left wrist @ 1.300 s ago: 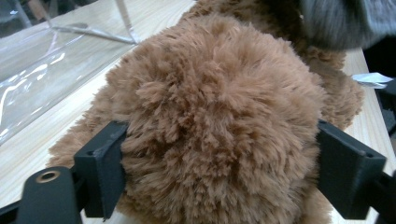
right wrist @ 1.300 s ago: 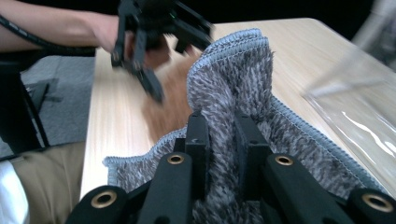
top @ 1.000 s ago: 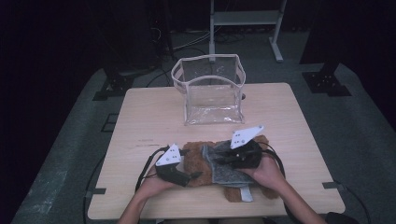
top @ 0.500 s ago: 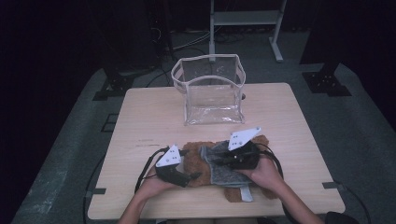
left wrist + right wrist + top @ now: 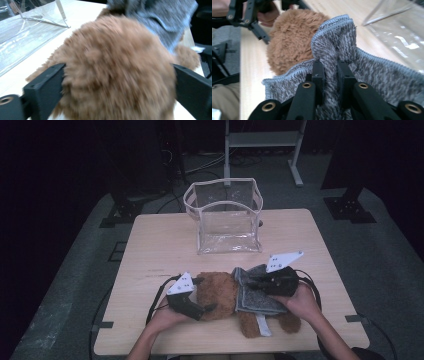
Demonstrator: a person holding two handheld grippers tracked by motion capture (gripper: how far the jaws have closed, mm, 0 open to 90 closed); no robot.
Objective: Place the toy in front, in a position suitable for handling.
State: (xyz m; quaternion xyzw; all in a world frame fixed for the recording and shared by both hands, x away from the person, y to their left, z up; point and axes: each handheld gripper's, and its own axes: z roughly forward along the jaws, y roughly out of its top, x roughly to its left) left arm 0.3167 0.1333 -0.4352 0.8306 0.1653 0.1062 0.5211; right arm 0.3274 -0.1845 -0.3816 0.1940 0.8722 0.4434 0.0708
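A brown plush bear point(image 5: 220, 296) lies on the table's near side with a grey knitted garment point(image 5: 256, 299) over its body. My left gripper point(image 5: 209, 294) reaches in from the left. Its jaws have just been opening and now stand wide on either side of the bear's furry head point(image 5: 117, 70), fur brushing both. My right gripper point(image 5: 249, 281) comes from the right and is shut on a raised fold of the grey garment point(image 5: 337, 47) near the bear's neck. In the right gripper view, my right gripper point(image 5: 329, 72) pinches that fold just past the head point(image 5: 292, 37).
A clear plastic bag point(image 5: 225, 215) with a white rim stands upright and open-topped at the middle back of the wooden table point(image 5: 160, 245). The person's hands and forearms come in over the near edge. Dark floor and stand legs surround the table.
The right gripper has shifted a little to the right with the grey garment in its jaws. The left gripper stayed by the bear's head and its jaws spread wider.
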